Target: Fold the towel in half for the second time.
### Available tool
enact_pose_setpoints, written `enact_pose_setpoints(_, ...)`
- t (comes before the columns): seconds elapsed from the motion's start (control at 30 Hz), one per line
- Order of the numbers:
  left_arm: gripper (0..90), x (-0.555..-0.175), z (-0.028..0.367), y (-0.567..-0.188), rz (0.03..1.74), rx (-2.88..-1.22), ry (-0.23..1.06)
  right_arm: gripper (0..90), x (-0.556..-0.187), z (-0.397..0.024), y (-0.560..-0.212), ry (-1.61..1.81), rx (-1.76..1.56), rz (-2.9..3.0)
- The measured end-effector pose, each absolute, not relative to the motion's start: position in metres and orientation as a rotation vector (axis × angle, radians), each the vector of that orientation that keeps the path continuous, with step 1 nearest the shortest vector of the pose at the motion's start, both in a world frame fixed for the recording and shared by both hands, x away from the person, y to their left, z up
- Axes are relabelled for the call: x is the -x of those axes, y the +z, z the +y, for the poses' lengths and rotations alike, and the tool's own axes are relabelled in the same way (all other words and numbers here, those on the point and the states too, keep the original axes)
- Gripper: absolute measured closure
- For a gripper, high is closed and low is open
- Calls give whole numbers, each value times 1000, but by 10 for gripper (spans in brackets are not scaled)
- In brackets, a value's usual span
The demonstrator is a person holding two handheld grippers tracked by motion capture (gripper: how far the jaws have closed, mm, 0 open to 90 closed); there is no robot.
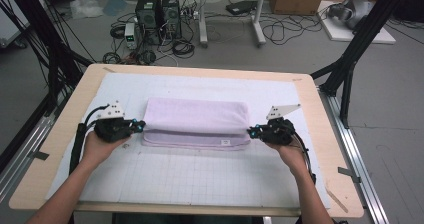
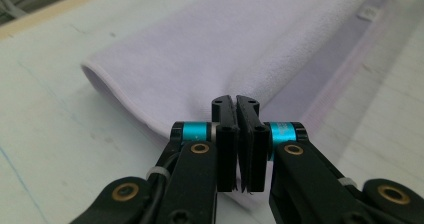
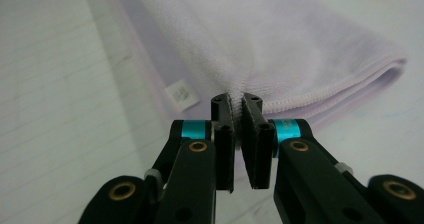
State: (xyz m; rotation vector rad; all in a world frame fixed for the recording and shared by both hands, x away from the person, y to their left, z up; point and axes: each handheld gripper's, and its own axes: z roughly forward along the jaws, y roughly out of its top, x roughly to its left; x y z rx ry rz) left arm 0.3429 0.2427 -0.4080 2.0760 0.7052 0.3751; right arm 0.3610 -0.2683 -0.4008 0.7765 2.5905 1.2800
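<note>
A lilac towel (image 1: 197, 116) lies folded across the middle of the white grid mat (image 1: 200, 179), its small white label (image 1: 225, 142) at the near right corner. At the towel's left end my left gripper (image 1: 142, 125) is shut on the upper layer. In the left gripper view the jaws (image 2: 236, 101) meet with the towel (image 2: 225, 49) pinched between them. My right gripper (image 1: 250, 131) is shut on the upper layer at the right end. The right gripper view shows cloth (image 3: 260, 39) caught between the closed jaws (image 3: 236, 100), next to the label (image 3: 179, 93).
The mat covers a wooden table (image 1: 320, 134). Black frame posts (image 1: 350, 54) stand at the table's far left and right. Computer towers (image 1: 157, 11) and loose cables sit on the floor beyond the far edge.
</note>
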Motion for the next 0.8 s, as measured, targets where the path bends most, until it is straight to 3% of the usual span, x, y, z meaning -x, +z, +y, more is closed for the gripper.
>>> enact_pose_setpoints(0.03,770,-339,242,-414,708,-2090,358,811,-357,-268,-405,1258,-762,2605)
enact_pose_setpoints(0.1,603,-334,241,-423,718,-2115,326,645,-353,-267,-414,1194,-814,2648)
enact_pose_setpoints(0.2,550,-334,241,-426,730,-2094,316,592,-350,-263,-417,1236,-806,2645)
enact_pose_setpoints(0.3,574,-337,240,-424,736,-2069,334,590,-351,-257,-415,1295,-790,2610)
enact_pose_setpoints(0.4,722,-340,239,-427,744,-2074,337,620,-354,-254,-416,1328,-797,2592)
enact_pose_setpoints(0.47,761,-342,239,-428,748,-2082,333,624,-356,-252,-419,1317,-796,2580)
enact_pose_setpoints(0.8,582,-338,240,-425,787,-1987,368,510,-354,-254,-426,1317,-857,2538)
